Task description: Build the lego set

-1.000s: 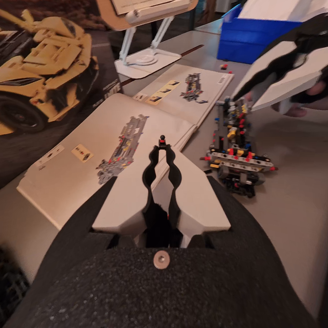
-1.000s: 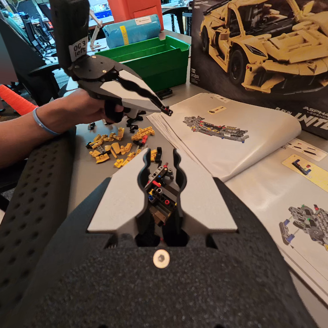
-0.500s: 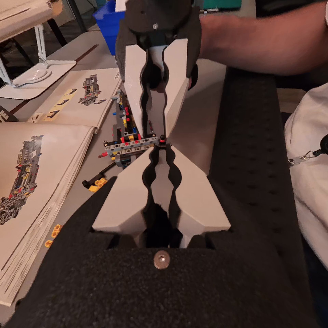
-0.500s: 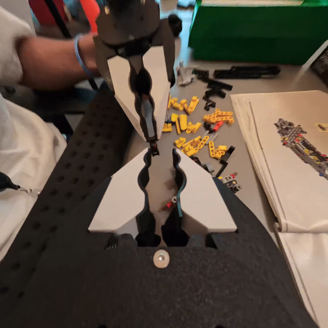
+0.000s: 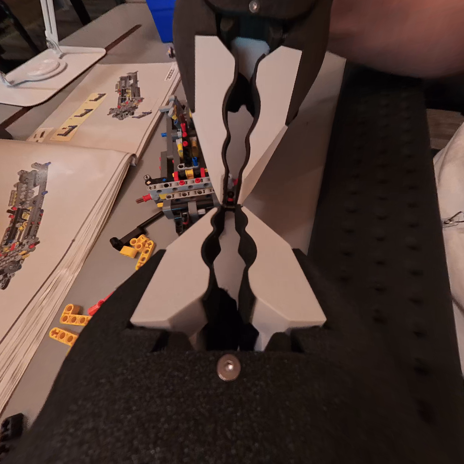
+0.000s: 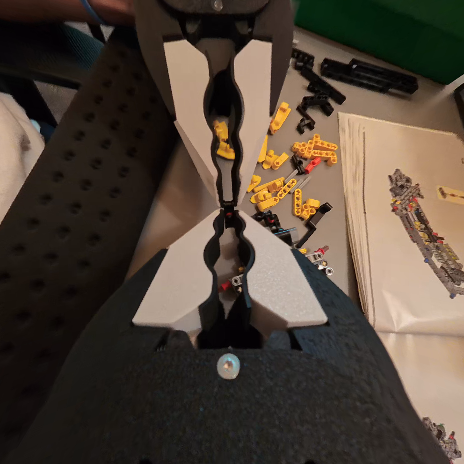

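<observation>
The left gripper (image 5: pixel 229 208) is clenched on a small black piece with a red dot (image 5: pixel 229 199), pinched right at its tips. Directly ahead, tip to tip with it, the right gripper (image 5: pixel 230 193) points back at it and now closes on the same piece; half a second ago its jaws stood apart just short of the piece.

In the right wrist view the same meeting shows from the other side: the right gripper (image 6: pixel 228 216) clamps the small black piece (image 6: pixel 228 218), and the left gripper (image 6: pixel 227 203) touches it from above. Half a second ago the piece hung from the left gripper alone, in front of the right one's released jaws. A second ago the two tools were well apart, the left one holding the piece above the open instruction booklet (image 5: pixel 62 200).

Just left of the meeting point, on the grey table (image 5: pixel 105 271), sits the partly built lego chassis (image 5: pixel 179 185), with a few loose yellow beams (image 5: pixel 140 248) nearer the camera. Beyond the chassis lies the booklet's far page. In the right wrist view a scatter of yellow pieces (image 6: pixel 288 180) and black pieces (image 6: pixel 316 100) lies between the grippers and the booklet (image 6: pixel 401 226), with a green bin (image 6: pixel 401 32) farthest off. A black perforated mat (image 6: pixel 75 175) runs along the table edge.
</observation>
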Demonstrator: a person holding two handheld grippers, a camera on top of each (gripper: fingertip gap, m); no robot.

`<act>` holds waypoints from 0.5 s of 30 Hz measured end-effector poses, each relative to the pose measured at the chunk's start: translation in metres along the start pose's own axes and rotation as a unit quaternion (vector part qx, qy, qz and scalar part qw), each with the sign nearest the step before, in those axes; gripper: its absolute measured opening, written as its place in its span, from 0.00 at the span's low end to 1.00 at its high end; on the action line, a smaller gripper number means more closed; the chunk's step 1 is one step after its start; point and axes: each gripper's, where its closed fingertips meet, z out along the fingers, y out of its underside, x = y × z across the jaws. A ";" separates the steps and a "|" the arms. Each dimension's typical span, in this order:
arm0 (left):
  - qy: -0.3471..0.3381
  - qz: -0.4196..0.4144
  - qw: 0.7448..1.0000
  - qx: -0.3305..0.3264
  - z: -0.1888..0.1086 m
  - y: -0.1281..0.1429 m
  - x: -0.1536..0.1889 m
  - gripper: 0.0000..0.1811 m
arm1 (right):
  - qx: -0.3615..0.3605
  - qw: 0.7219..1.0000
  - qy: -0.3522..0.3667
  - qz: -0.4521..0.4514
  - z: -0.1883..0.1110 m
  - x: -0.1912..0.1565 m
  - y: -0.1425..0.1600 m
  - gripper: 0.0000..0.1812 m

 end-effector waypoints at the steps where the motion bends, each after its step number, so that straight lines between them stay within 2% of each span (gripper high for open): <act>1: -0.002 -0.002 1.000 -0.008 0.001 0.003 0.000 0.04 | -0.019 1.000 -0.010 0.003 0.002 0.000 0.002 0.03; 3: -0.015 0.002 0.999 -0.032 0.003 0.010 -0.003 0.05 | -0.068 0.997 -0.024 -0.003 0.004 0.002 0.008 0.03; 6: -0.045 0.008 0.997 -0.067 0.005 0.022 -0.014 0.18 | -0.159 0.986 -0.026 -0.049 0.004 0.009 0.018 0.03; 10: -0.037 -0.016 0.997 -0.071 0.011 0.022 -0.019 0.27 | -0.240 0.966 -0.050 -0.083 0.005 0.014 0.020 0.03; 13: -0.031 -0.036 0.996 -0.070 0.014 0.021 -0.024 0.25 | -0.262 0.958 -0.087 -0.074 0.005 0.013 0.015 0.03; 15: -0.026 -0.042 0.997 -0.053 0.011 0.015 -0.024 0.22 | -0.241 0.962 -0.117 -0.050 0.005 0.009 0.010 0.03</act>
